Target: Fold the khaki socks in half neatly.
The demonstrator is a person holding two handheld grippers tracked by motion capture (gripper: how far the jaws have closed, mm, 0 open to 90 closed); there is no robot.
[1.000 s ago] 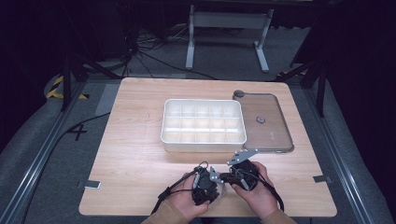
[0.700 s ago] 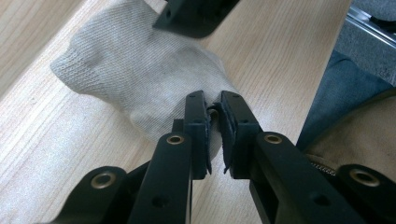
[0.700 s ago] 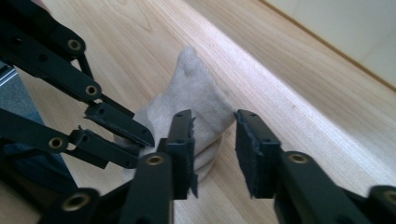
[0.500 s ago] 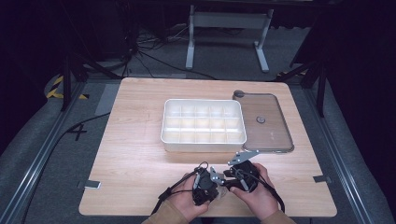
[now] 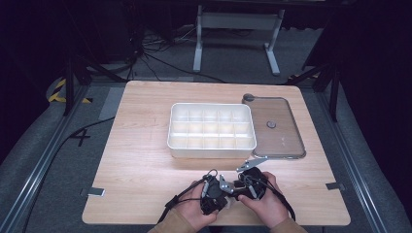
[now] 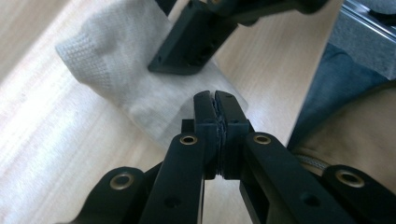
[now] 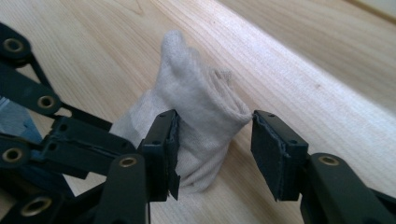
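Little has shifted since a second ago: both hands sit at the same spot near the table's front edge, though the jaws have changed. On the right gripper (image 7: pixel 212 149) the jaws have just been opening, and they now stand wide with the white sock (image 7: pixel 196 121) between them; one pad brushes the cloth, the other stands clear of it, so nothing is gripped. On the left gripper (image 6: pixel 215 116) the jaws have closed fully together; whether cloth is pinched between them I cannot tell, though the sock (image 6: pixel 107 65) lies right under their tips. It rests bunched on the table (image 5: pixel 145 145), well in front of the white divided tray (image 5: pixel 212 127), whose compartments look empty. A clear lid (image 5: pixel 277 127) lies just right of the tray. Judging from this, the sock is partly folded, and placing it in the tray remains to be done.
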